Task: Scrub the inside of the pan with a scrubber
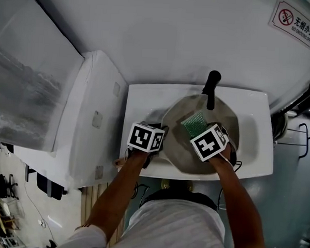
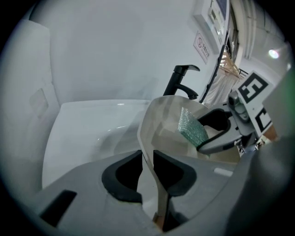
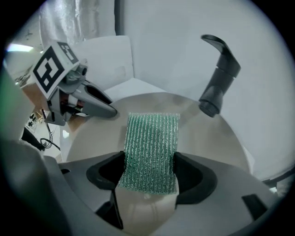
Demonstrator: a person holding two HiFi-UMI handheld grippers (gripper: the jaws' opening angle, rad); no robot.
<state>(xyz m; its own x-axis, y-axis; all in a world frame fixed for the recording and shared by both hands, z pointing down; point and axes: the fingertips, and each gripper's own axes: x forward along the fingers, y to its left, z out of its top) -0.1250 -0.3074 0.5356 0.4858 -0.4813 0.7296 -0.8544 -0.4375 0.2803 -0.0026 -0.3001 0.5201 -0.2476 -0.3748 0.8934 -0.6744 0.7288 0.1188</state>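
The left gripper (image 2: 147, 161) has its jaws narrowed onto the left rim of the pan (image 1: 177, 121), a pad on each side of the thin wall, so it steadies the pan. The right gripper (image 3: 150, 172) is clamped on the lower end of the green scrubber (image 3: 152, 138), and most of the pad sticks out past the jaws over the pan's inside. Whether the scrubber touches the metal cannot be told from these views. The pan lies in the sink (image 1: 140, 100) and fills most of the basin, its far rim under the black tap (image 1: 212, 88) at the sink's back edge. The inside looks dull grey with no foam or wet streaks to judge by, so the scrubbing seems to be at or near its start. Pan and scrubber are both in hand, and working the floor and walls looks to be what is left. Both forearms reach forward over the sink's near edge, the left to the pan's left side, the right over its near-right part, pointing towards the tap.
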